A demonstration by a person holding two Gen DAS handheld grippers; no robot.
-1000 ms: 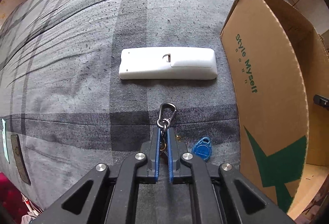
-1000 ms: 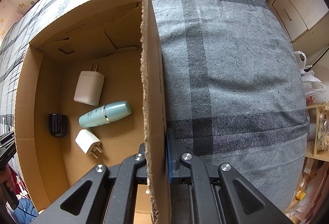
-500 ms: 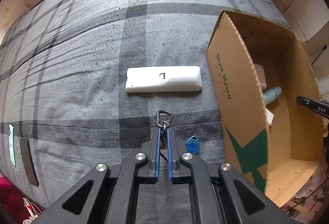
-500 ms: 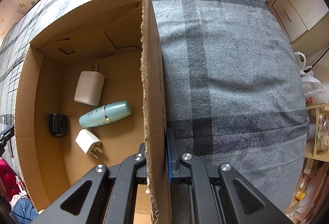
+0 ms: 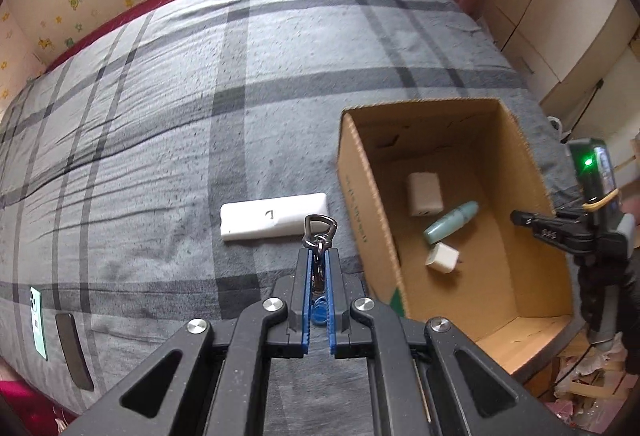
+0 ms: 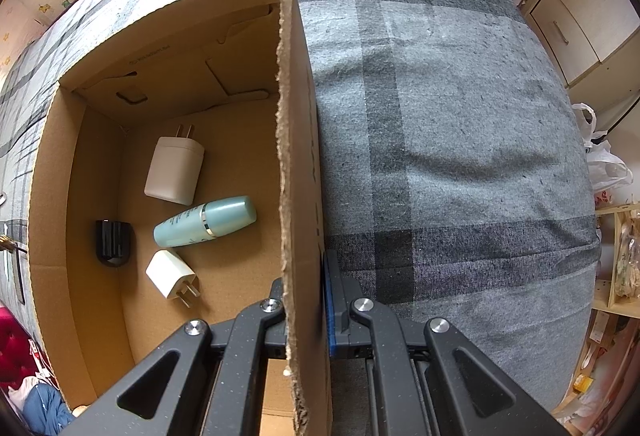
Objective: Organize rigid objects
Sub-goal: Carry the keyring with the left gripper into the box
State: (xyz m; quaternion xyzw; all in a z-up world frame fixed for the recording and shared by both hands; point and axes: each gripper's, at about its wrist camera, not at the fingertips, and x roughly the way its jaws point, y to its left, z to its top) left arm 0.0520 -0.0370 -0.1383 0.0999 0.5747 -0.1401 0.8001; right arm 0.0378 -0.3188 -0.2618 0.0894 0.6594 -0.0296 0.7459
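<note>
4 things lie in the box [image 5: 516, 131], the left gripper [image 5: 319, 260] pinches the keys [image 5: 318, 232], the right gripper [image 6: 306, 288] pinches its wall, and the white remote [image 5: 274, 222] waits.

The keyring clasp [image 5: 320, 231] looked like dull grey metal; the remote [image 5: 274, 222] was smooth matt white plastic; the box [image 6: 294, 171] was rough brown corrugated cardboard with a ragged torn edge; the bedcover [image 5: 168, 123] was soft, wrinkled grey plaid cloth; the bottle [image 6: 205, 221] was glossy teal plastic.

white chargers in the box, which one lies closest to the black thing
The smaller white charger, prongs toward the camera, below the teal bottle; the larger charger lies beyond the bottle.
</note>
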